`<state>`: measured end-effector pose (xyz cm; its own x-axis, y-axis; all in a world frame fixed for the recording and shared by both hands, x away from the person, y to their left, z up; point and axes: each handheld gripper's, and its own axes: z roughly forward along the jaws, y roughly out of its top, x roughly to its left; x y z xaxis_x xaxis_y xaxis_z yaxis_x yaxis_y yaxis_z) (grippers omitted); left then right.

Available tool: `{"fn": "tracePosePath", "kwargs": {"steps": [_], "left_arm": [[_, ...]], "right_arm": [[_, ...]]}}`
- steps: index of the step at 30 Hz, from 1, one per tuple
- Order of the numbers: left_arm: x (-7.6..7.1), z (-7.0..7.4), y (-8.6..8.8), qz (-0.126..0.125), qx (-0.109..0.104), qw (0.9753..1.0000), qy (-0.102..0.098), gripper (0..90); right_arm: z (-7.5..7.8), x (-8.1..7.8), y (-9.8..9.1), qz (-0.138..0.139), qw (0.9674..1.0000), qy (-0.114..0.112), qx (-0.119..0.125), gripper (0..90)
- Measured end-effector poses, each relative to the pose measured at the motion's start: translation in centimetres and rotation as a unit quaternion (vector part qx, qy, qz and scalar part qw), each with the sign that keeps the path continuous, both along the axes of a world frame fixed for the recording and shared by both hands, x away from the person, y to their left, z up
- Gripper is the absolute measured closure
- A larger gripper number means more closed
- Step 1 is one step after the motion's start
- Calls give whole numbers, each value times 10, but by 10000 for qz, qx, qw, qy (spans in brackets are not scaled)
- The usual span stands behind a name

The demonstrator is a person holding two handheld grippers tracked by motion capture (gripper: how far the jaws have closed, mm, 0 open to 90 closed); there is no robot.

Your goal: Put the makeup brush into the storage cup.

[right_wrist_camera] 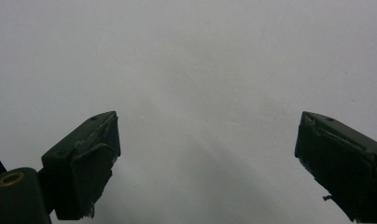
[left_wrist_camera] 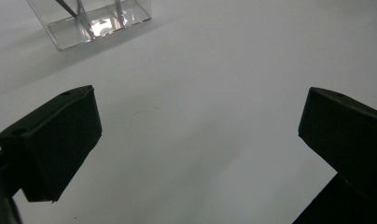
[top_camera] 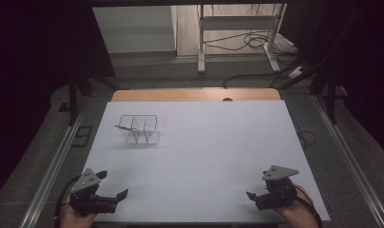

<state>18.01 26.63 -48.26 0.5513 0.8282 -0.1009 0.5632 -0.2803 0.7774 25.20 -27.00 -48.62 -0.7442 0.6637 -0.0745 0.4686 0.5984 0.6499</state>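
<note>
Clear divided box (top_camera: 141, 129) on matte white table (top_camera: 218, 142), grippers wide apart

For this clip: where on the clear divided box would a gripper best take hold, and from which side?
Probably a top edge of the clear box, from above, jaws astride one thin outer wall. The box stands upright and open-topped on the white table, with inner dividers and a thin stick across one end. The left gripper, open, is nearer than the right gripper.

Left gripper (top_camera: 112, 185) in matte black with blocky, wedge-shaped fingers (left_wrist_camera: 51, 144), grey three-cornered plate on top dotted with small holes, right gripper (top_camera: 257, 186) alike, scuffed finger edges, brass-coloured ring near its base, dark cable trailing from each
</note>
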Motion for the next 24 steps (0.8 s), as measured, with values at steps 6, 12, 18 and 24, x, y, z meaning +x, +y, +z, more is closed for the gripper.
{"fn": "tracePosePath", "kwargs": {"steps": [6, 12, 18, 24], "left_arm": [[-3, -1, 2, 20, 12, 10000, 8, 0], [-7, -2, 3, 37, 56, 10000, 5, 0], [-10, -2, 7, 66, 40, 10000, 17, 0], [-14, -4, 8, 67, 62, 9999, 63, 0]], "right_arm": [[0, 0, 0, 0, 10000, 5, -2, 68], [-1, 0, 0, -2, 10000, 0, -11, 68], [-1, 0, 0, -12, 10000, 6, -6, 68], [-1, 0, 0, -20, 10000, 5, -9, 68]]}}
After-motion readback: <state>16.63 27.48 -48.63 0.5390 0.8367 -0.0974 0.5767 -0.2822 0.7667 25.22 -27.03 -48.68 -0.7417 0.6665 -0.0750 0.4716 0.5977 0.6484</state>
